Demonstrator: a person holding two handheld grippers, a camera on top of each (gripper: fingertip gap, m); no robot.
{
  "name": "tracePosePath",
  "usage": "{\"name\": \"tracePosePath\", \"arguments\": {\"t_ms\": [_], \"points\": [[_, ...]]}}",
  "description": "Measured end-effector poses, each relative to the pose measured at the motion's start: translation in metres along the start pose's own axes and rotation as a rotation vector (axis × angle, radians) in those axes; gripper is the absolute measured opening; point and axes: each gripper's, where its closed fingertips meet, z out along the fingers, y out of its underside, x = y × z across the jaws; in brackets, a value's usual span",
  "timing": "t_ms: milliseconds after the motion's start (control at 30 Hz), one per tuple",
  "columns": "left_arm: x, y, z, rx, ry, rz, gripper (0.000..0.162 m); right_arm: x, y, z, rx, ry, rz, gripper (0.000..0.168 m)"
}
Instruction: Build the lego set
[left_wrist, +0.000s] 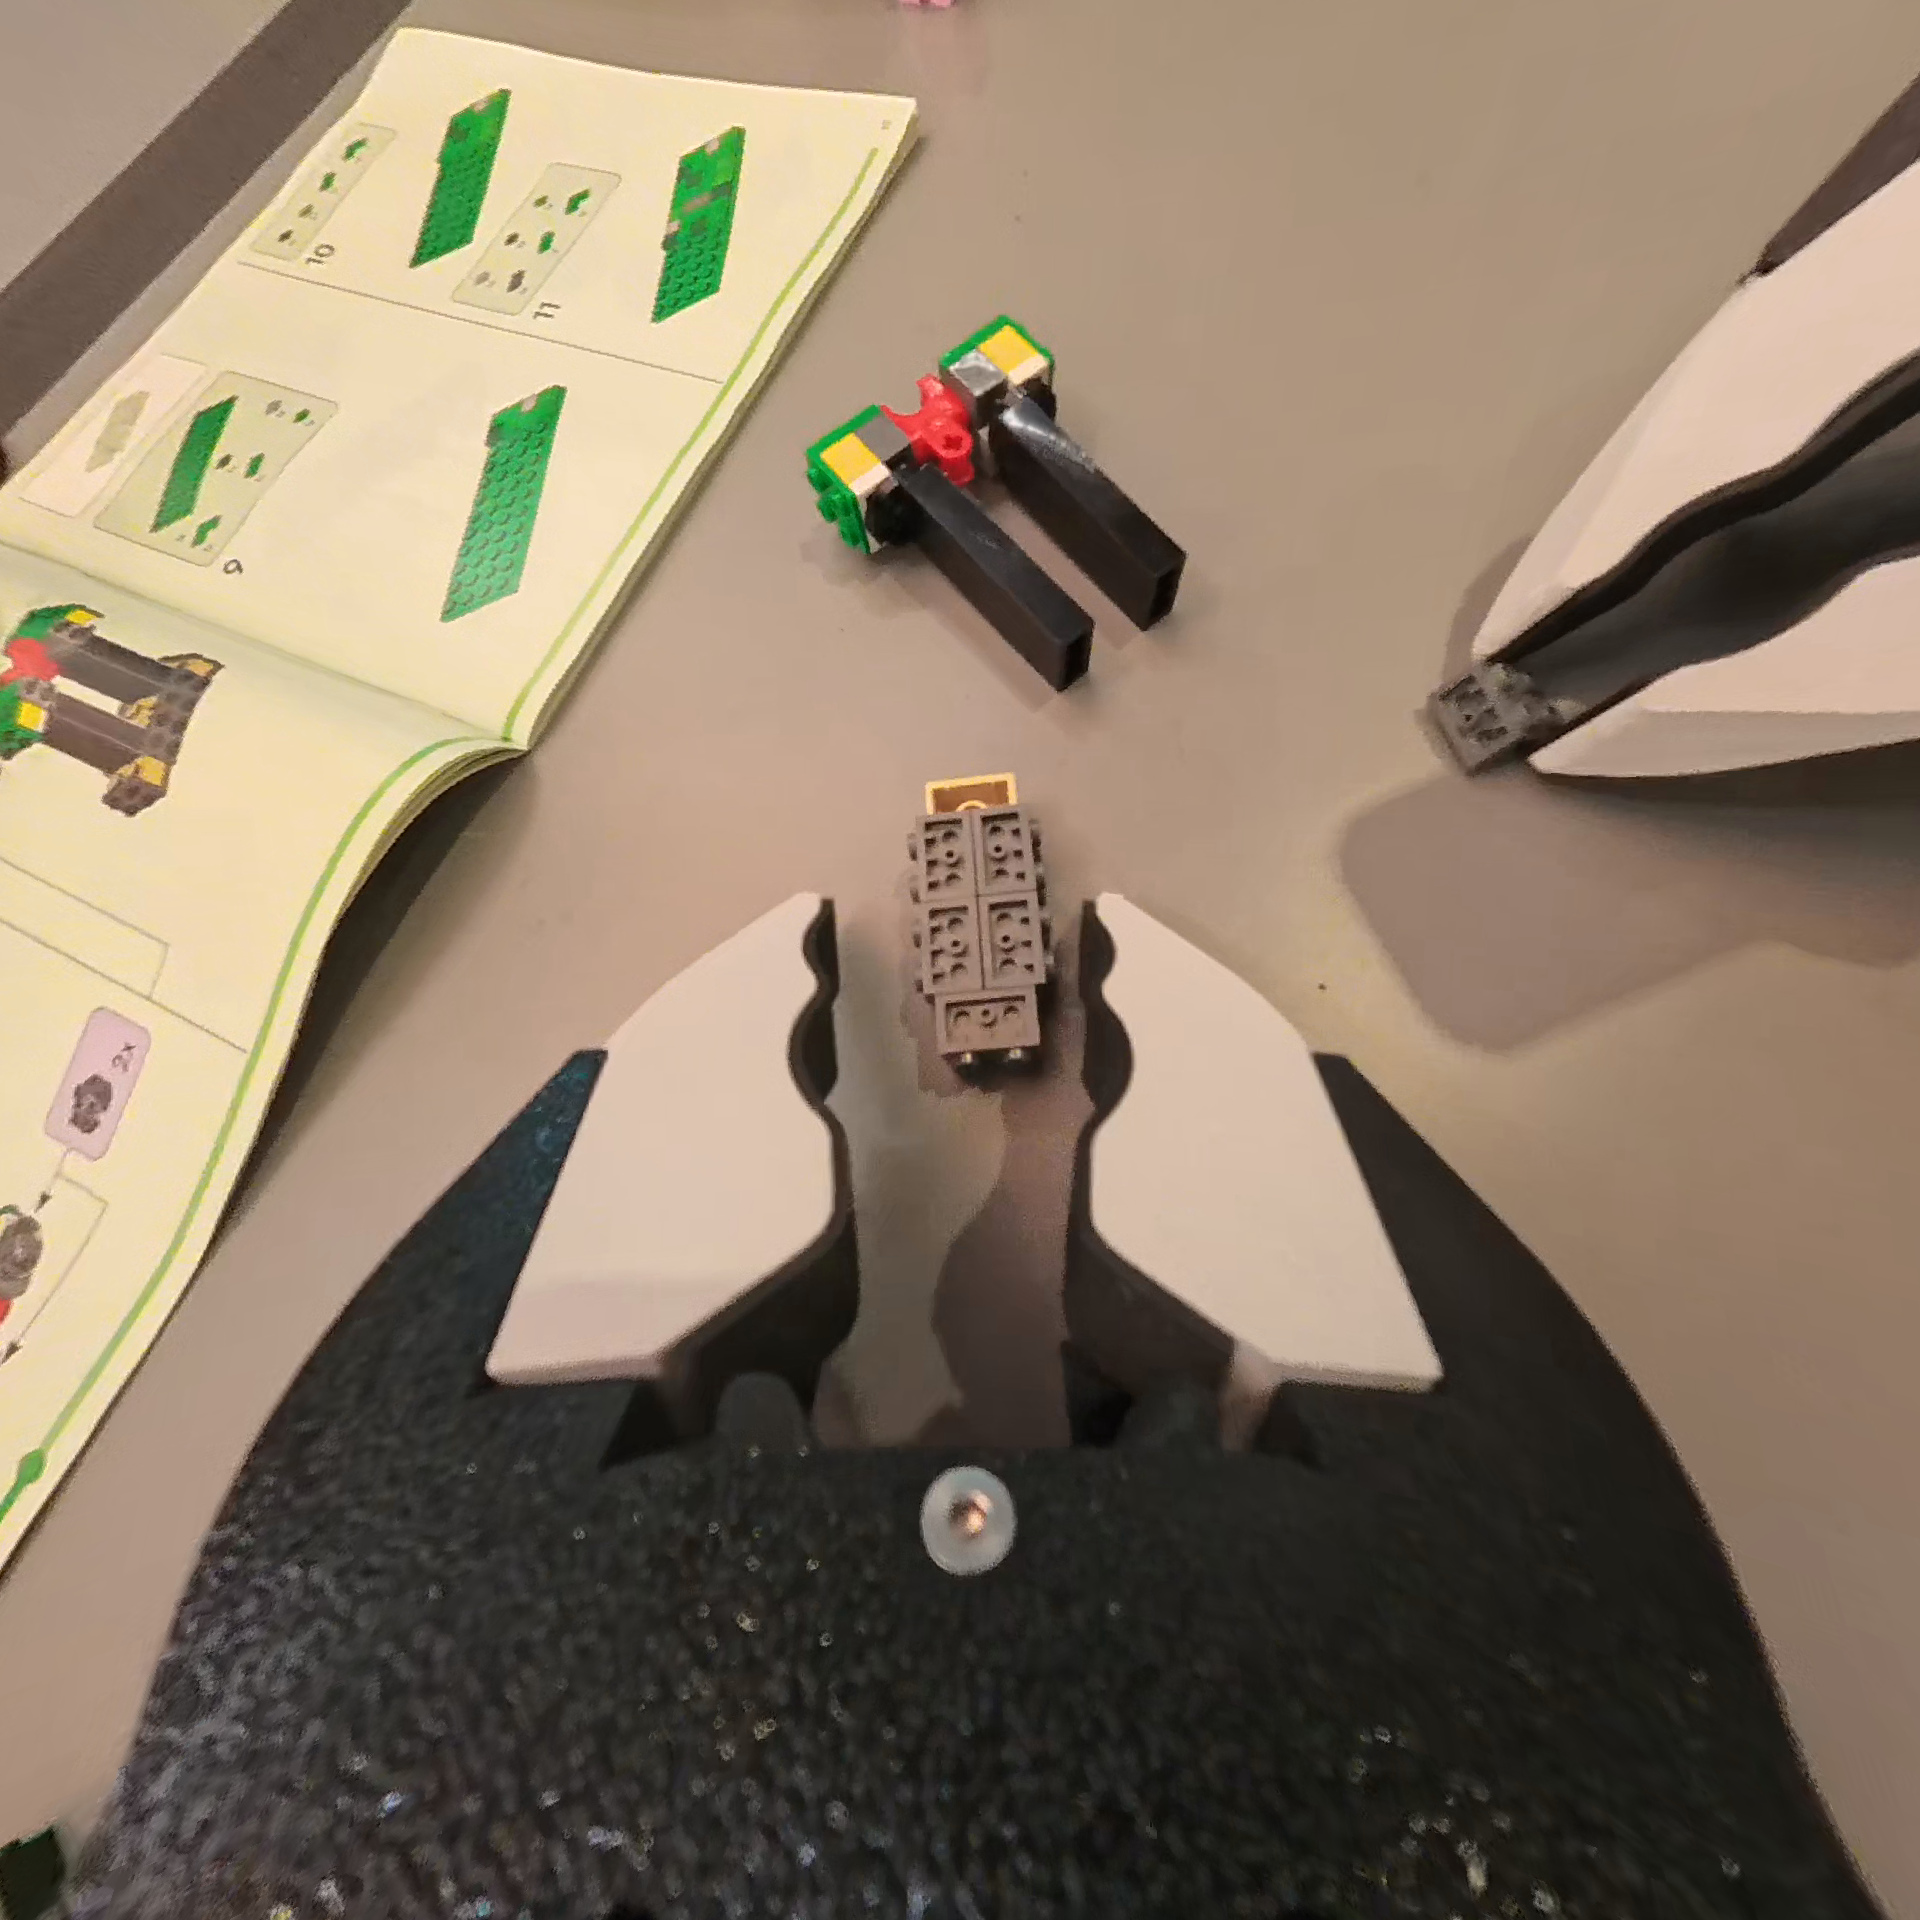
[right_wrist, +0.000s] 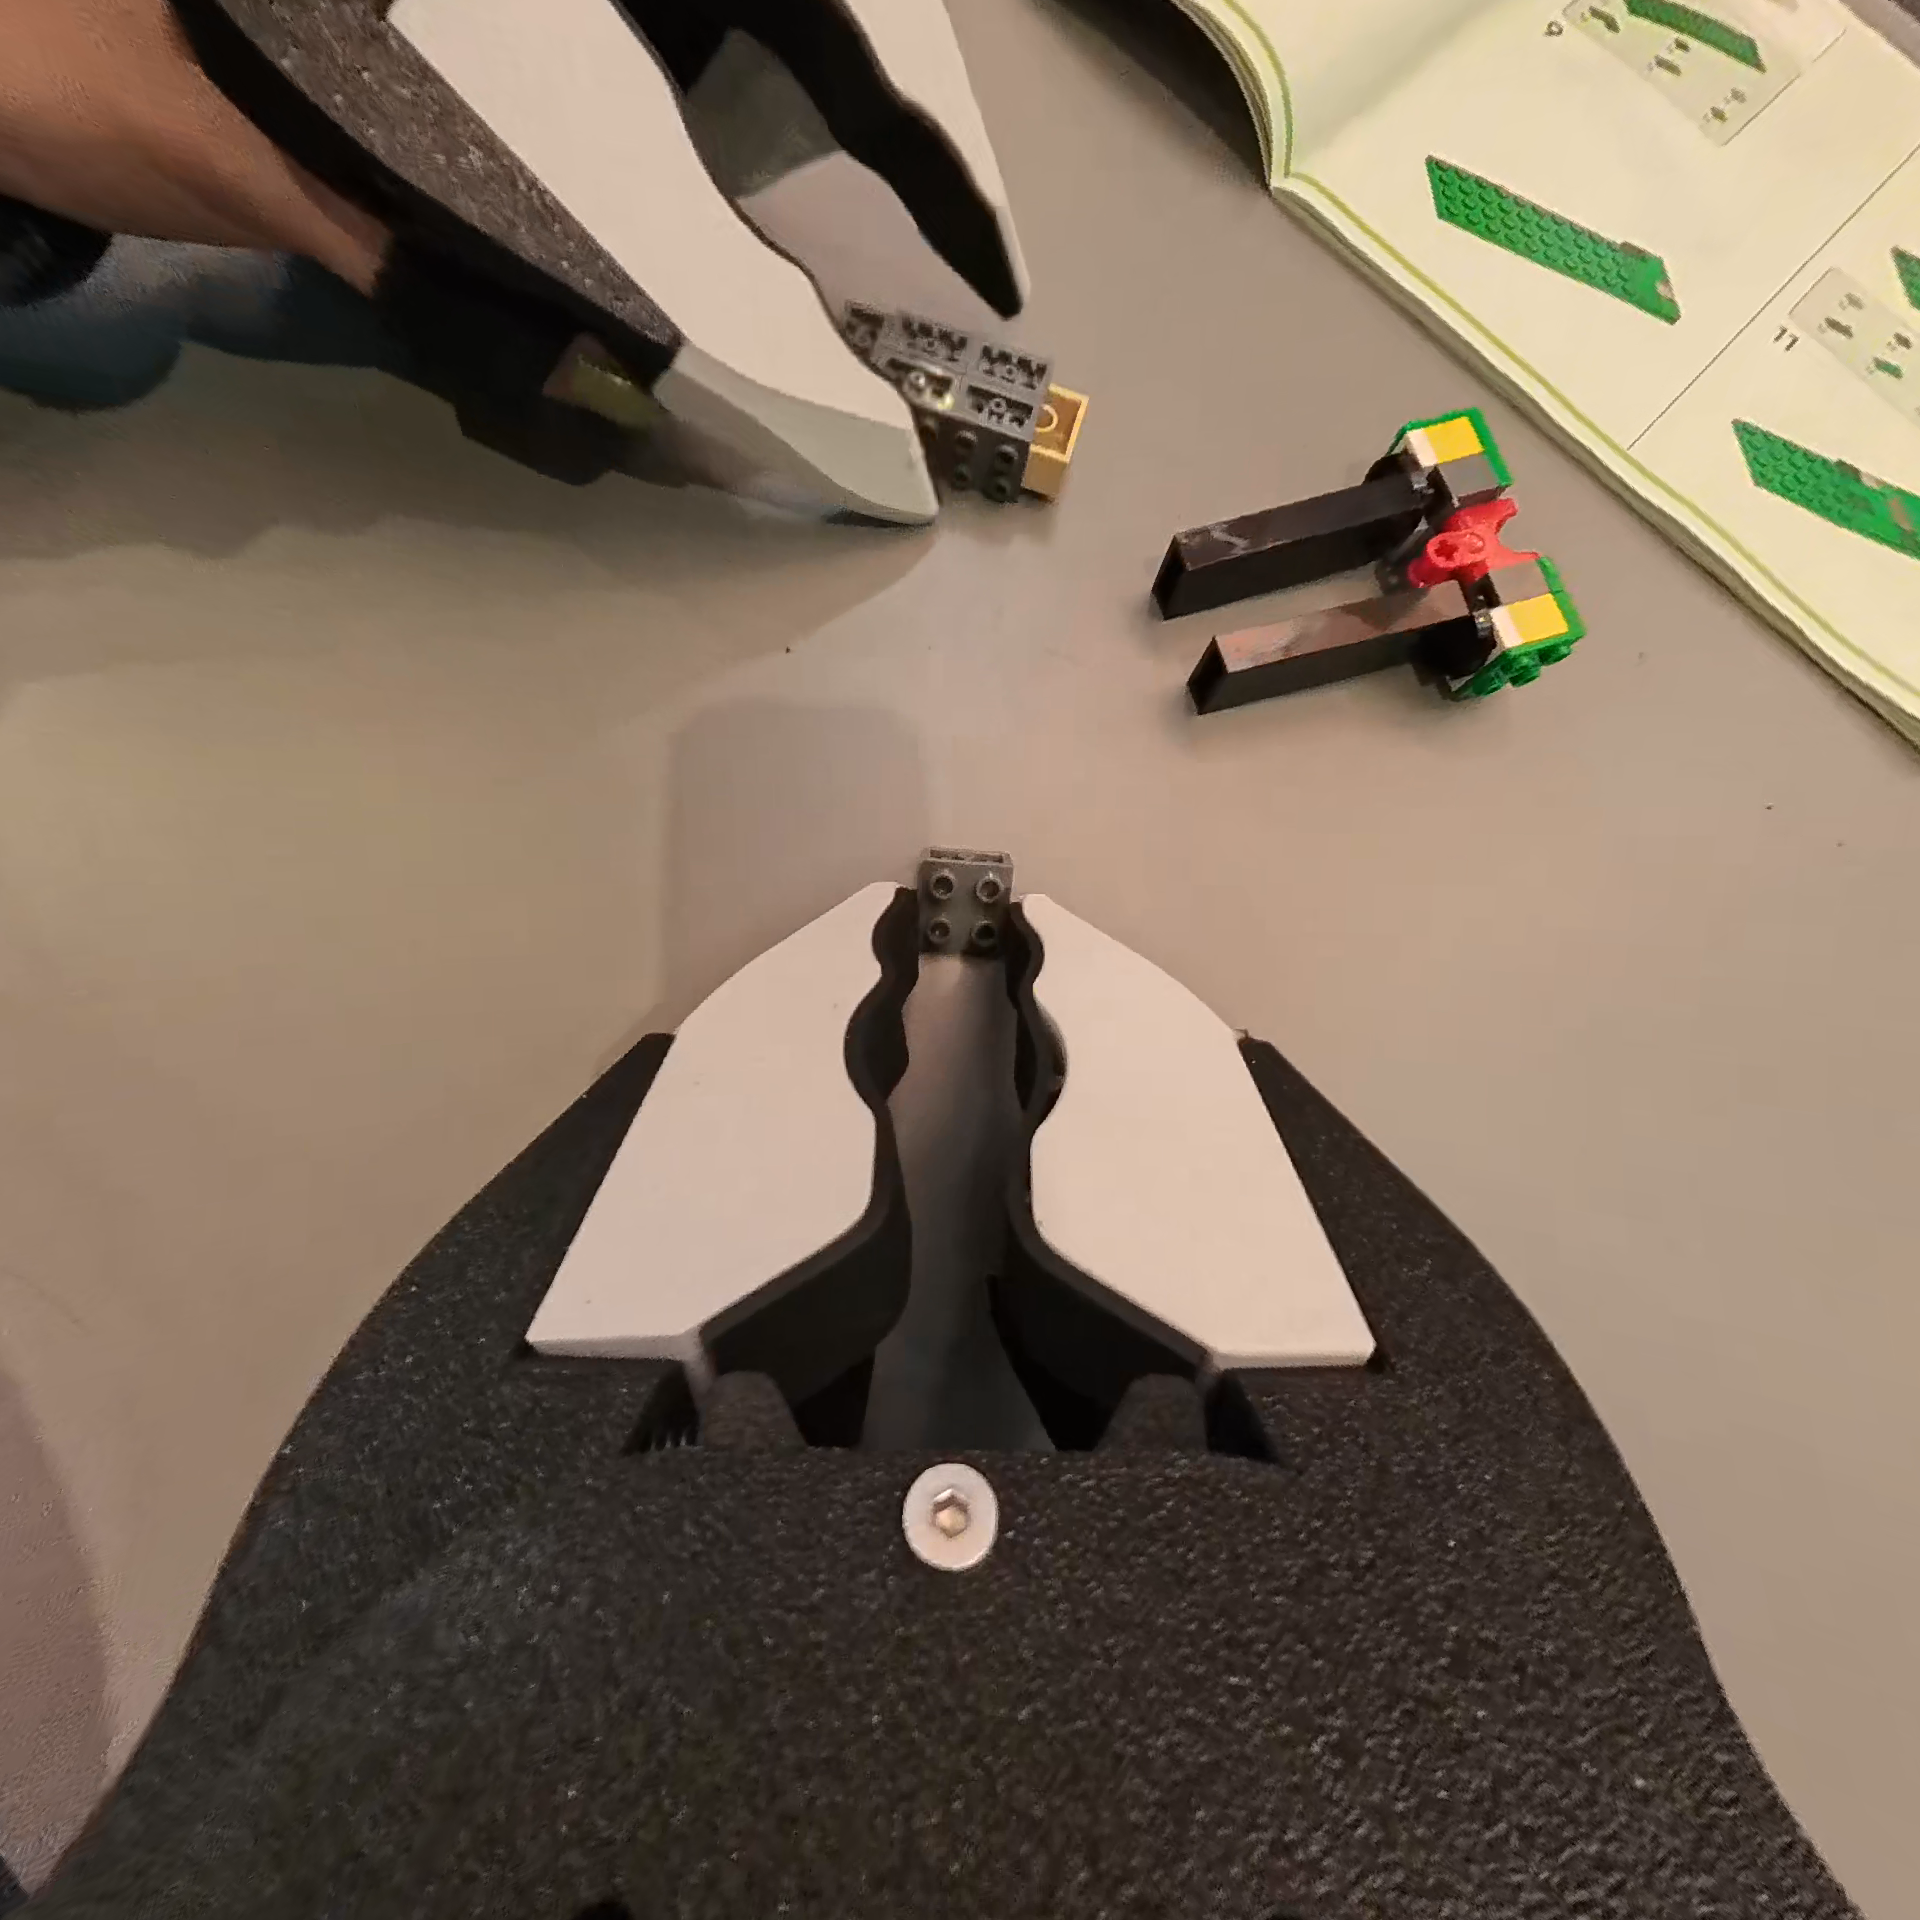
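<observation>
So your right tool (right_wrist: 961, 902) is clenched on a small grey brick (right_wrist: 965, 900), pinched at the fingertips with its studs facing the camera, lifted or resting just above the bench (right_wrist: 416, 831); which one I cannot tell. Your left tool (left_wrist: 951, 935) is released, jaws spread to either side of the grey block (left_wrist: 977, 925), which lies on the bench between them without being gripped. That block is several grey bricks already joined, with a tan brick (left_wrist: 971, 795) on its far end.

Beyond the grey block lies a second finished piece: the black-beam assembly (left_wrist: 997, 499), two black beams tied by a red connector (left_wrist: 940, 431), with green and yellow caps. Left of the grey block, the booklet (left_wrist: 416, 416) lies open at pages with a long green plate.

I judge you early to midway: two sub-assemblies exist, unjoined; no green plate is in view. Likely next is pressing the held brick onto the grey block.
</observation>
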Motion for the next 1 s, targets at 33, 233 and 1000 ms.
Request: {"name": "tracePosePath", "arguments": {"t_ms": [33, 233, 1000], "points": [[0.001, 0.001, 0.0, -0.002, 0.013, -0.005, 0.043, 0.001, 0.0, -0.001, 0.011, -0.002, -0.005, 0.015], [0.007, 0.001, -0.001, 0.001, 0.04, 0.02, 0.034, 0.008, -0.009, -0.004, 0.114, 0.004, -0.119, 0.015], [0.069, -0.059, -0.039, 0.399, 0.6, -0.232, 0.024, 0.019, -0.058, -0.053, 0.637, -0.625, -0.052, 0.016]]}}
